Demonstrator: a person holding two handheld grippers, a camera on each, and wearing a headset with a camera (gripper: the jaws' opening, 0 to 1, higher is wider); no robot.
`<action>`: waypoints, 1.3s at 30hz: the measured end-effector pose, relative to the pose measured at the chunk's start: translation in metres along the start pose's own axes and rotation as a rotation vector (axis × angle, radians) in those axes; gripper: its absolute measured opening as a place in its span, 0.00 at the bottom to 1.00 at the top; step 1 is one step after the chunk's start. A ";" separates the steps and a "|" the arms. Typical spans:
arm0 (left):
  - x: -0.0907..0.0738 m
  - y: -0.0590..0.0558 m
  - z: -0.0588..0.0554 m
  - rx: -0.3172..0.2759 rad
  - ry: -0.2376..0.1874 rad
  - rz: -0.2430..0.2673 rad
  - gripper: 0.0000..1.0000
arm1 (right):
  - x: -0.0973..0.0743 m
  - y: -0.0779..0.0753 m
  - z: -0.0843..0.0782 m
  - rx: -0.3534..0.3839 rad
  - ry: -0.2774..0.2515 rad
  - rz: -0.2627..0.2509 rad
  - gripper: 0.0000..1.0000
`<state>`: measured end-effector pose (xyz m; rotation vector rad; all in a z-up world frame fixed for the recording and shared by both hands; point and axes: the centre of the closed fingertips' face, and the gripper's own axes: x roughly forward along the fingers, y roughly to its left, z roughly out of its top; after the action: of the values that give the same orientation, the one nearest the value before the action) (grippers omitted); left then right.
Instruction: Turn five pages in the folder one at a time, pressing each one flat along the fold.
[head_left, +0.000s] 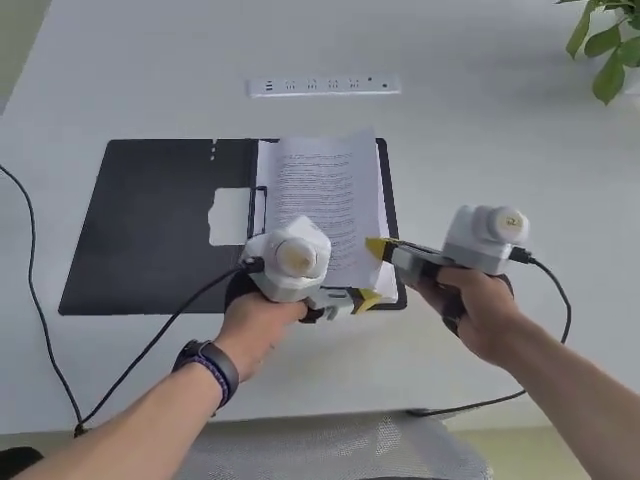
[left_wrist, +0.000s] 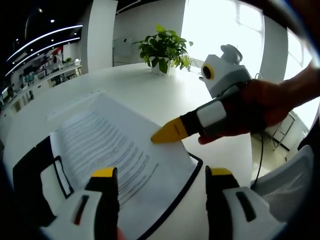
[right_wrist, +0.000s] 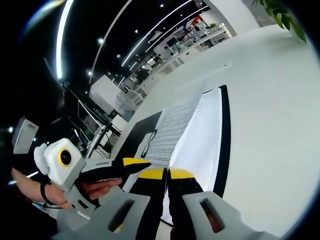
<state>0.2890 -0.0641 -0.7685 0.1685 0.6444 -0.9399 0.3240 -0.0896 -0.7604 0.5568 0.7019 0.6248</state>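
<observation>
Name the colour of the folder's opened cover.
Black. The folder cover shows best in the head view, lying flat left of the pages.

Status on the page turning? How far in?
Done: folder lies open; no turned page on its left side, so apparently none of five. In hand: right gripper, jaws shut, at the right edge of the top page; left gripper open near the bottom corner. Left: all turns and pressing.

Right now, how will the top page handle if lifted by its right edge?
Likely floppy, light: the top page is one thin sheet. Clipped at left, it should hinge, not slide. Smooth paper may slip from the right tool.
</observation>
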 end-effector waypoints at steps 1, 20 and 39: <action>-0.002 0.001 -0.001 0.002 0.001 0.002 0.71 | -0.001 0.002 0.001 0.002 -0.004 -0.001 0.00; -0.063 0.043 -0.001 0.011 -0.043 0.063 0.75 | 0.003 0.039 0.018 -0.010 -0.073 0.021 0.00; -0.127 0.088 -0.017 -0.029 -0.084 0.139 0.77 | 0.027 0.103 0.051 -0.090 -0.123 0.110 0.00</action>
<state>0.2983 0.0837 -0.7207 0.1454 0.5609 -0.7989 0.3430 -0.0142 -0.6723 0.5482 0.5277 0.7154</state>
